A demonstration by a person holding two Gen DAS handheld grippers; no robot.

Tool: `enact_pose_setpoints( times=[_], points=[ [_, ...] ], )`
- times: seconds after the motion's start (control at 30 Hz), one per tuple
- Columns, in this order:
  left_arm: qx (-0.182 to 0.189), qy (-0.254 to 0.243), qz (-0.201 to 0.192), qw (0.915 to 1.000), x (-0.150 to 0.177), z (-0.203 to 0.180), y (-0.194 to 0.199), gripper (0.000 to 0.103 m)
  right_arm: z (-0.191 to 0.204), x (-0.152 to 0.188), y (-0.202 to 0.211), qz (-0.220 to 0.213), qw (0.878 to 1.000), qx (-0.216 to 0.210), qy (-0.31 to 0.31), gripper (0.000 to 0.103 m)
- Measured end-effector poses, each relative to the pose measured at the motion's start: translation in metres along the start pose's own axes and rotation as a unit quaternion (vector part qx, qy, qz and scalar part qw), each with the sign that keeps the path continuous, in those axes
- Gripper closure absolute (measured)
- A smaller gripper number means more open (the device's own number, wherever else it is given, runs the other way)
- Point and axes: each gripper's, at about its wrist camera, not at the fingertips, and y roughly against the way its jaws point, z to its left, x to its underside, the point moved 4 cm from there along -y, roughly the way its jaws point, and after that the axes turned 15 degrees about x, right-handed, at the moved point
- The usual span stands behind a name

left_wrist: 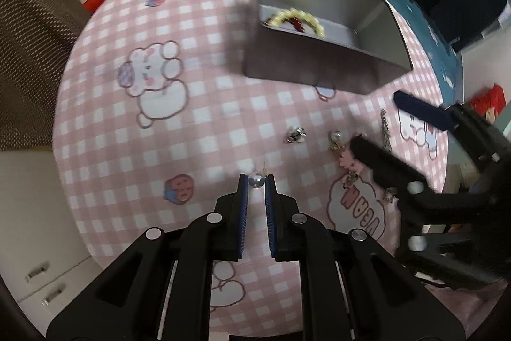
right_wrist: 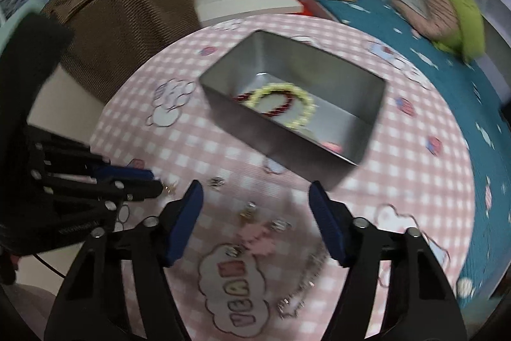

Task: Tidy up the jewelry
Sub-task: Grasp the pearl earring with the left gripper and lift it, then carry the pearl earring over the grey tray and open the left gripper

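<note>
Left wrist view: a grey metal tin (left_wrist: pixel 319 66) with straight walls is seen standing open on a round table covered by a pink checked cloth (left_wrist: pixel 198 130) printed with cartoon figures. Inside the tin a pale yellow bead bracelet (left_wrist: pixel 297 18) is laid against the far wall, with a dark red piece (left_wrist: pixel 297 24) partly shown within its loop. The left gripper (left_wrist: pixel 256 181) is pinched on a small round silver bead earring (left_wrist: pixel 257 180), whose thin post is seen sticking up past the pads; the bead is held at the very fingertips, over the cloth and well short of the tin. Loose on the cloth, a small silver piece (left_wrist: pixel 295 135) and a pearl-topped gold piece (left_wrist: pixel 336 139) are seen beside a pink item (left_wrist: pixel 349 160), which is partly covered by the black finger of the right gripper (left_wrist: pixel 373 127); a thin chain (left_wrist: pixel 385 130) lies just beyond. Right wrist view: the same tin (right_wrist: pixel 281 146) is seen from a higher angle, with the yellow bracelet (right_wrist: pixel 287 107) overlapped on a dark red bead loop (right_wrist: pixel 278 111) and a small pink object (right_wrist: pixel 332 146) near the front corner. The right gripper (right_wrist: pixel 255 197) is held with its blue pads wide apart and nothing is gripped between them; below the gap, small silver and gold pieces (right_wrist: pixel 249 210), the pink item (right_wrist: pixel 258 238) and a silver chain (right_wrist: pixel 303 283) are spread on the cloth, all blurred. The left gripper (right_wrist: pixel 159 186) is seen at the left with its tips together.
</note>
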Motion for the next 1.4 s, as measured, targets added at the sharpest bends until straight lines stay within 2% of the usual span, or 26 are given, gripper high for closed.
enact_pose_setpoints(
  times=[0.17,0.37,0.43,0.73,1.03,1.1,1.17,1.23,1.4],
  points=[
    [-0.006,0.026,-0.023,0.9994,0.0,0.015,0.018,0.092,0.023,-0.002,-0.013,-0.002,0.999,-0.015,0.05,0.059],
    [-0.012,0.048,-0.043,0.9978,0.002,0.025,0.032,0.092,0.04,0.001,-0.029,0.01,0.996,-0.012,0.088,0.072],
    [-0.014,0.053,-0.046,0.9974,0.003,0.028,0.035,0.092,0.042,0.004,-0.034,0.018,0.995,-0.013,0.094,0.079],
    [-0.019,0.055,-0.059,0.9965,0.003,0.019,0.036,0.092,0.038,0.007,-0.039,0.024,0.995,-0.012,0.093,0.095],
    [-0.019,0.037,-0.066,0.997,-0.001,0.004,0.039,0.092,0.033,0.006,-0.032,0.013,0.996,-0.018,0.082,0.095],
    [-0.02,0.036,-0.065,0.9971,0.0,0.002,0.038,0.092,0.035,0.005,-0.032,0.018,0.996,-0.018,0.085,0.093],
    [-0.019,0.038,-0.064,0.9971,0.001,0.001,0.037,0.092,0.037,0.004,-0.036,0.023,0.996,-0.014,0.09,0.083],
    [-0.019,0.042,-0.064,0.9968,0.003,0.002,0.038,0.092,0.038,0.005,-0.039,0.024,0.995,-0.008,0.095,0.078],
    [-0.025,0.047,-0.067,0.9963,0.006,0.001,0.041,0.092,0.04,0.006,-0.042,0.016,0.995,-0.017,0.095,0.079]
  ],
)
